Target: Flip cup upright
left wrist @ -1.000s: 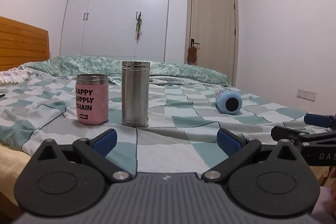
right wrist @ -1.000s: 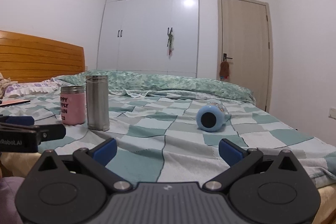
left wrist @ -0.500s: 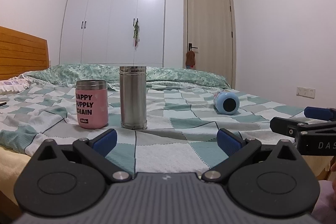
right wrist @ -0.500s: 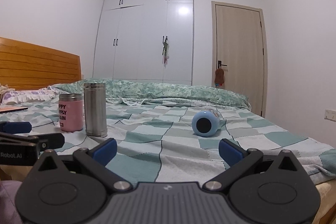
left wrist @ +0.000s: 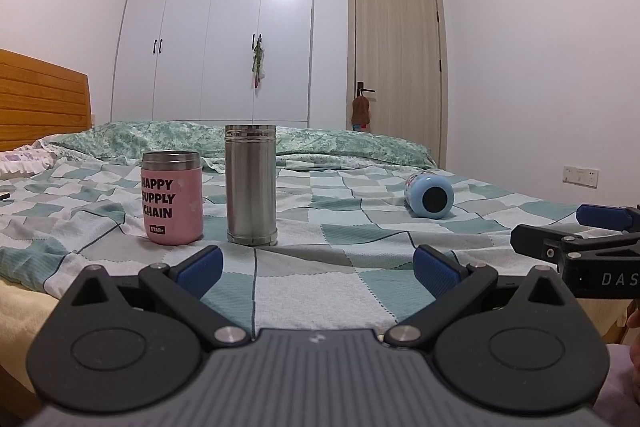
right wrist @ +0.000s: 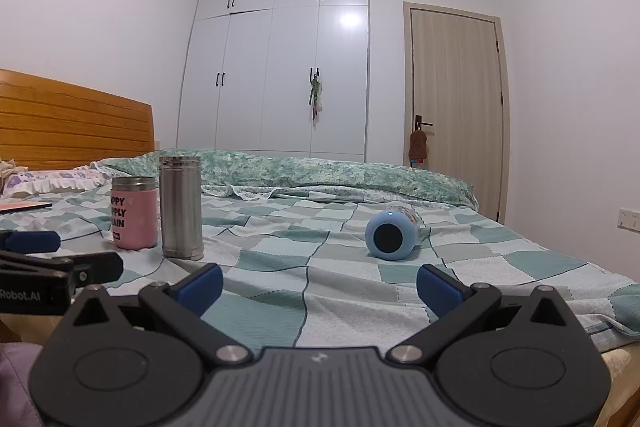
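A light blue cup (left wrist: 430, 195) lies on its side on the checked bedspread, its round base facing me; it also shows in the right wrist view (right wrist: 393, 235). My left gripper (left wrist: 318, 267) is open and empty at the near edge of the bed, in front of a steel tumbler (left wrist: 251, 185) and well left of the blue cup. My right gripper (right wrist: 319, 285) is open and empty, near the bed's front edge, with the blue cup ahead and slightly right of it.
A pink cup (left wrist: 172, 197) lettered HAPPY SUPPLY CHAIN stands upright next to the steel tumbler (right wrist: 181, 213). A wooden headboard (right wrist: 72, 123) is at the left. White wardrobes (left wrist: 224, 27) and a door (left wrist: 396, 67) are behind the bed.
Both cameras have sunk lower and tilted up a little, so the cups sit lower in view. Nothing on the bed has moved, and both grippers remain open.
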